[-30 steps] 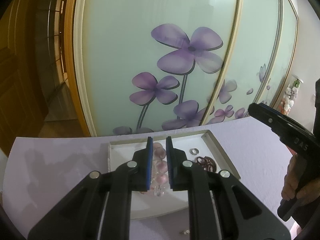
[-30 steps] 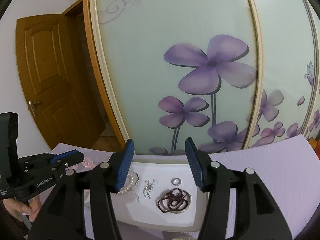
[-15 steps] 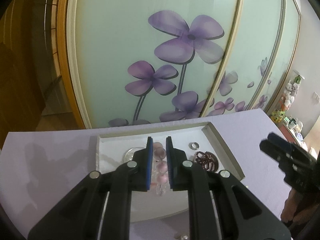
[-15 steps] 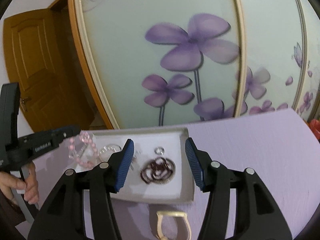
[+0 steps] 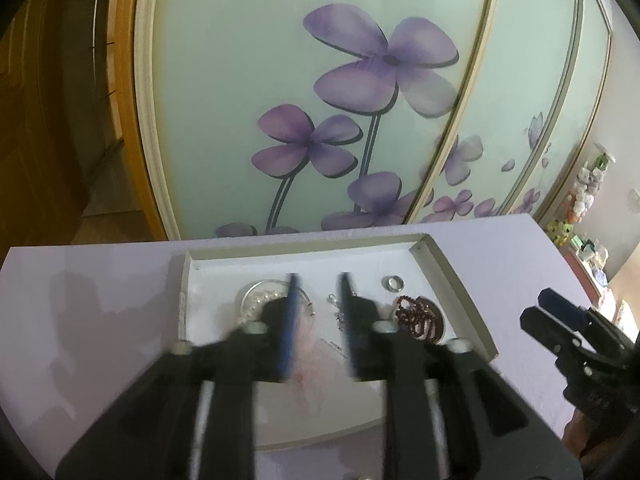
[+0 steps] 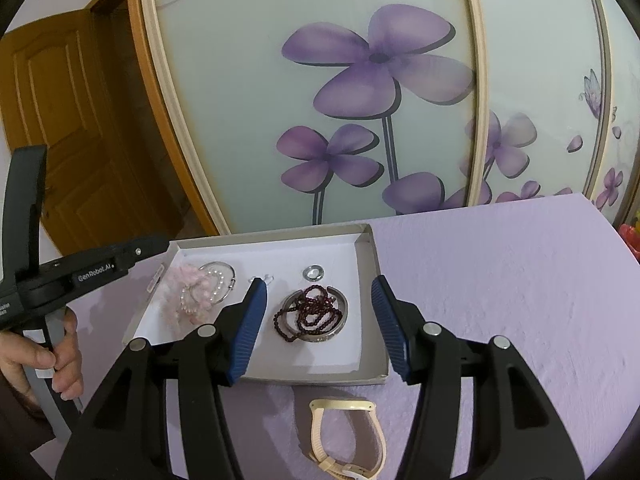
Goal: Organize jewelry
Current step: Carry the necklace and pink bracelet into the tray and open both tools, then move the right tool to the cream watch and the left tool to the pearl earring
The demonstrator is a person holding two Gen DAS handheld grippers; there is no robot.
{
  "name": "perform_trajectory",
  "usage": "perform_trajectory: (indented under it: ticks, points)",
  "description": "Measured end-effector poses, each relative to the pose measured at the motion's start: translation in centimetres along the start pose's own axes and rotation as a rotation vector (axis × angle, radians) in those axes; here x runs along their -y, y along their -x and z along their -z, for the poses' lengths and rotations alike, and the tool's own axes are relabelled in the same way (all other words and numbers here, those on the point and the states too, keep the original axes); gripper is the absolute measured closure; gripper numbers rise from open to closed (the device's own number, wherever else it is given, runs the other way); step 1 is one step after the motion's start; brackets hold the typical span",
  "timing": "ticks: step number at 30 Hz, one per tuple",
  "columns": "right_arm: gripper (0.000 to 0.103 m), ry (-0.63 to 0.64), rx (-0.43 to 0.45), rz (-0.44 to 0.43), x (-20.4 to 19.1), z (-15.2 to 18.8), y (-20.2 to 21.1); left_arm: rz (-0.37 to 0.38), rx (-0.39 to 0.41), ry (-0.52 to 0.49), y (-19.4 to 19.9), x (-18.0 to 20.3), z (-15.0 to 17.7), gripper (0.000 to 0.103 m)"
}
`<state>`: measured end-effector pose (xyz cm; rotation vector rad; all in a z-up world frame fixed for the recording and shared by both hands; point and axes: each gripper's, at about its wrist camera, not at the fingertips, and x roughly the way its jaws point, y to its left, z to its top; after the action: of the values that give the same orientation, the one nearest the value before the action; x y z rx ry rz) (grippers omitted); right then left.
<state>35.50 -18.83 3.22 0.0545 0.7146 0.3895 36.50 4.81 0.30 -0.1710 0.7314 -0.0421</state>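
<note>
A shallow white tray (image 6: 372, 264) (image 5: 448, 276) lies on the purple table. In it are a pink bead bracelet (image 6: 182, 300) lying beside a pearl bangle (image 6: 218, 284), small silver earrings (image 6: 262, 279), a silver ring (image 6: 314, 273) and a dark red bead string on a metal bangle (image 6: 314, 312). My left gripper (image 5: 316, 316) is open over the tray's left half, blurred by motion; the pink bracelet (image 5: 310, 354) shows blurred below it. My right gripper (image 6: 318, 320) is open and empty above the tray's front. A beige watch (image 6: 346, 436) lies on the table before the tray.
A sliding wardrobe door (image 6: 360, 80) with purple flowers stands right behind the table. A wooden door (image 6: 60, 128) is at far left. Shelves with small toys (image 5: 588, 196) stand at far right. The table's right part (image 6: 500, 280) is purple cloth.
My left gripper opened and let go of the pink bracelet, which now lies in the tray. My right gripper dropped back toward the tray's front, bringing the beige watch more into view.
</note>
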Motion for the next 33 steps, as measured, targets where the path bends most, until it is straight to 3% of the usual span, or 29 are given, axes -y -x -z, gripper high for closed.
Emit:
perform_trajectory:
  ticks: [11,21,33]
  points:
    - [0.044,-0.005,0.009,-0.006,-0.1,0.5,0.9,-0.021,0.085,0.048,3.7,-1.7,0.7,0.038]
    - [0.035,-0.014,-0.002,0.006,0.2,2.2,2.6,-0.094,0.162,0.061,8.6,-3.0,4.2,0.012]
    - [0.016,-0.047,-0.078,0.043,1.6,6.3,3.1,-0.125,0.176,0.021,11.4,-3.3,9.3,0.002]
